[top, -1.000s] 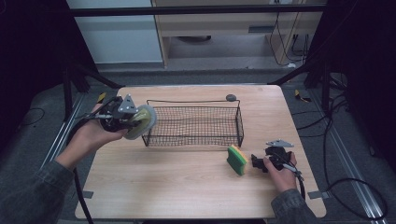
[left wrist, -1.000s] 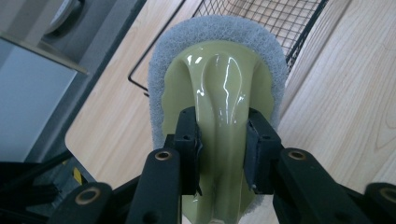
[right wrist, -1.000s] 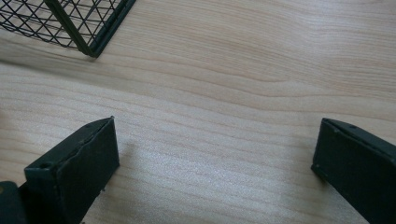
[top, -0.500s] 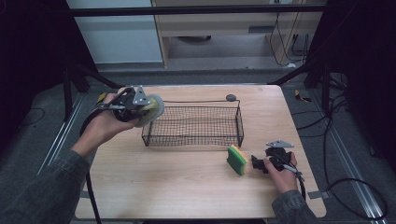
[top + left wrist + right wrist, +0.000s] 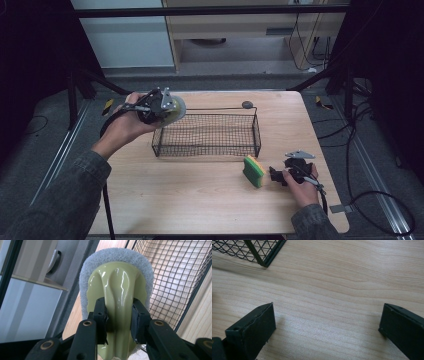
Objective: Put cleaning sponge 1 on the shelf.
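Pale wood tabletop [image 5: 200, 200], dark surroundings, cabinet front and trailing cables behind.

Left tool [image 5: 119, 317]: jaws clamped on the glossy pale-green handle of a scrub brush [image 5: 117, 285], one pad on each side of the central ridge. White fibrous pad rings the handle's head. In the high view the left tool [image 5: 159, 106] holds the scrub brush [image 5: 172, 109] in the air at the left end of the wire basket [image 5: 207, 135], about level with the rim, not yet inside. Basket mesh shows just beyond the brush in the left gripper view.

Right tool [image 5: 325, 327]: jaws wide apart, nothing between them, bare wood grain below. In the high view the right tool [image 5: 285, 175] rests low on the tabletop, just beside a yellow-and-green sponge [image 5: 254, 171] standing on edge, near the basket's front right corner. Contact with the sponge: cannot tell.

Handling judgement, brush: light; stiff moulded plastic body, soft springy pad. Gloss suggests a slippery surface, so grip on the narrowed waist of the handle, as now, looks the best seat; the flare above should stop it sliding out. Gripping the pad would be mushy and could tilt.

Handling judgement, sponge: very light, compressible; take across the flat faces, moderate squeeze.

Small dark object [image 5: 247, 104] sits on the tabletop behind the basket; kind unclear.
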